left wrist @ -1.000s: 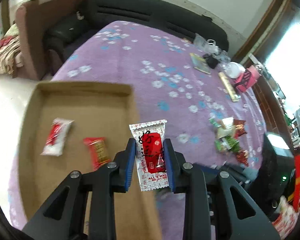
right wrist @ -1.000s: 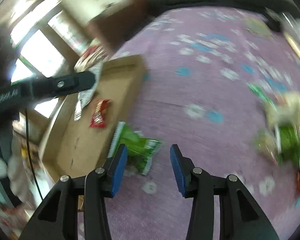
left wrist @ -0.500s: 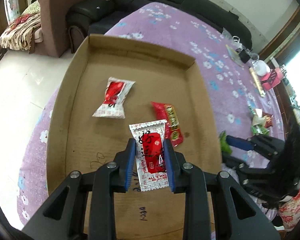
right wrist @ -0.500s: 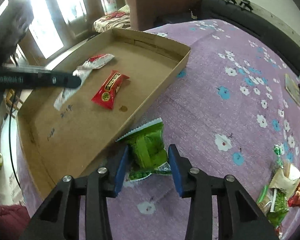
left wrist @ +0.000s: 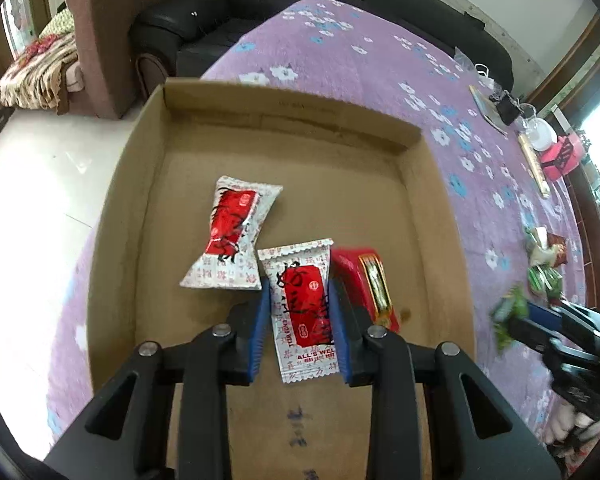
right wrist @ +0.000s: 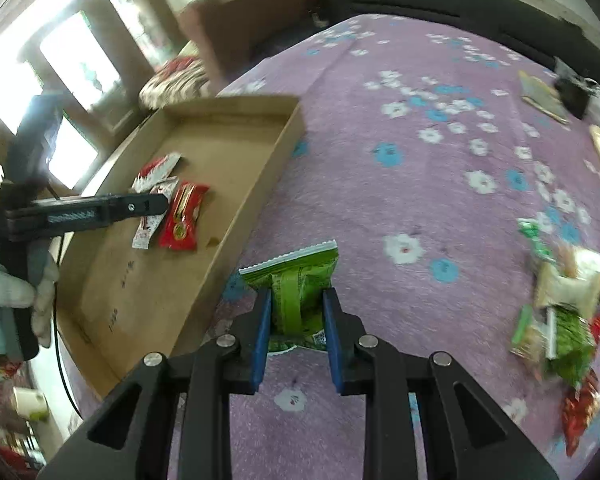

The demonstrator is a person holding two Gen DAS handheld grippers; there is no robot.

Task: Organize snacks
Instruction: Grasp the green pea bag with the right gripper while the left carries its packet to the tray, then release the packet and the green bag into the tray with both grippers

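Both grippers carry a snack at the cardboard tray.

The left gripper hangs over the tray's floor, its blue pads clamped on a white-and-red packet. Inside the tray a matching white-and-red packet lies toward the far wall from the held one, and a red bar lies just beside the held one, toward the tray's wall nearest the loose snacks. The right gripper, outside the tray next to its long wall, is closing its jaws on a green packet that sits between them over the purple flowered cloth. A heap of loose snacks lies on the cloth well apart from the tray.
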